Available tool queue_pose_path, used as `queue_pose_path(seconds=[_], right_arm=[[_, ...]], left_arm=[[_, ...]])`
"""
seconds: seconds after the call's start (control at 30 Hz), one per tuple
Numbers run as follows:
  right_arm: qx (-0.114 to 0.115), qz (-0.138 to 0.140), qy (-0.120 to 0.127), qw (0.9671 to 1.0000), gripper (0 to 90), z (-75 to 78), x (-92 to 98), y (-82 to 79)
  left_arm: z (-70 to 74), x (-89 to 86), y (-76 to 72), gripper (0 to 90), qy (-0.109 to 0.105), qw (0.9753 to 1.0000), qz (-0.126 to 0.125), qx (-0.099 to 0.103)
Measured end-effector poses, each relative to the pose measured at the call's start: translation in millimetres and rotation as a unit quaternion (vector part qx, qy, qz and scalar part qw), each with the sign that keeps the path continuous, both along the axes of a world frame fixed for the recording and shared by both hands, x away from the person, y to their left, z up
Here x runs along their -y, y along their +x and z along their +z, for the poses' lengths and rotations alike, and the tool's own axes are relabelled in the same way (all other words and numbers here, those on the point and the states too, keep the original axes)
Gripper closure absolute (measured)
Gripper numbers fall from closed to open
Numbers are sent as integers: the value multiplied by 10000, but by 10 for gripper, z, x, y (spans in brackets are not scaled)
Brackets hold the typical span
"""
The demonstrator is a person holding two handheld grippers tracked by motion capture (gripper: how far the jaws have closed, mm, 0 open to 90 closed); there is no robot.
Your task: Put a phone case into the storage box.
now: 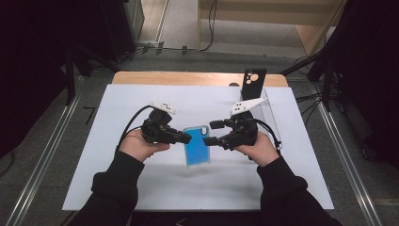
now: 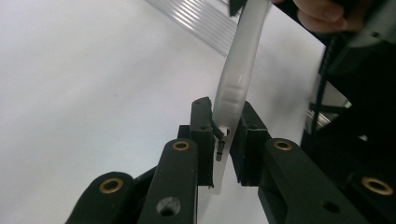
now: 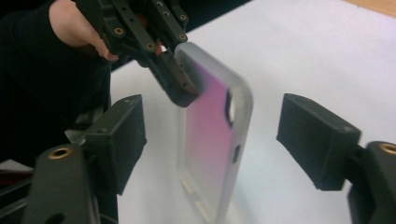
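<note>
Centre of the high view, just below the middle: translucent phone case (image 1: 196,146), blue-tinted there, pinkish in the right gripper view (image 3: 212,135), with frosted white edges. It sits between the two grippers over the white sheet (image 1: 117,108) covering the counter; can't tell whether its lower end touches the sheet.

Left gripper (image 1: 186,138): jaws nearly closed, clamped on the case's edge. Left gripper view shows the case edge-on (image 2: 236,79), pinched between both pads (image 2: 201,135) next to a cutout. Same clamp appears at the upper left of the right gripper view (image 3: 180,91), gripping the case's top corner.

Right gripper (image 1: 212,133): jaws wide apart, holding nothing. In its own view the case stands between the two pads with clear gaps on both sides (image 3: 210,140).

Person's hands (image 1: 139,146) come in from the bottom edge, black sleeves.

Upper right of the high view: a black phone case (image 1: 254,82) standing upright at the far edge of the counter, with a clear plastic tray (image 1: 268,110) just in front of it, well apart from the held case.
</note>
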State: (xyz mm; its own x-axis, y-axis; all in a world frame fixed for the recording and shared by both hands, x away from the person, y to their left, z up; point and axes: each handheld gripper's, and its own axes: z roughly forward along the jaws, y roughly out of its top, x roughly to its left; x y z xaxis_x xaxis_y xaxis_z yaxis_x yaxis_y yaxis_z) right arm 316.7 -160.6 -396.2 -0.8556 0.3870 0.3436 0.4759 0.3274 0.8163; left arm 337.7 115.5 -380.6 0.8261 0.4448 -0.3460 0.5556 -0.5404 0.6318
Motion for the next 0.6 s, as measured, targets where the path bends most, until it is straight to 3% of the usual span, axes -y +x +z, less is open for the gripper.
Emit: queue_pose_path(seconds=[0.1, 0.17, 0.6], right_arm=[[181, -223, -20, 9996, 3, -33, -24, -9], [80, -378, -74, 9992, 0, -49, -34, -2], [33, -925, -388, 9950, 0, -136, -151, -83]], left_arm=[[29, -24, 3, 809, 31, 9998, 212, 60], [42, -31, 0, 808, 60, 9995, 303, 105], [91, -37, 28, 808, 87, 9963, 851, 85]])
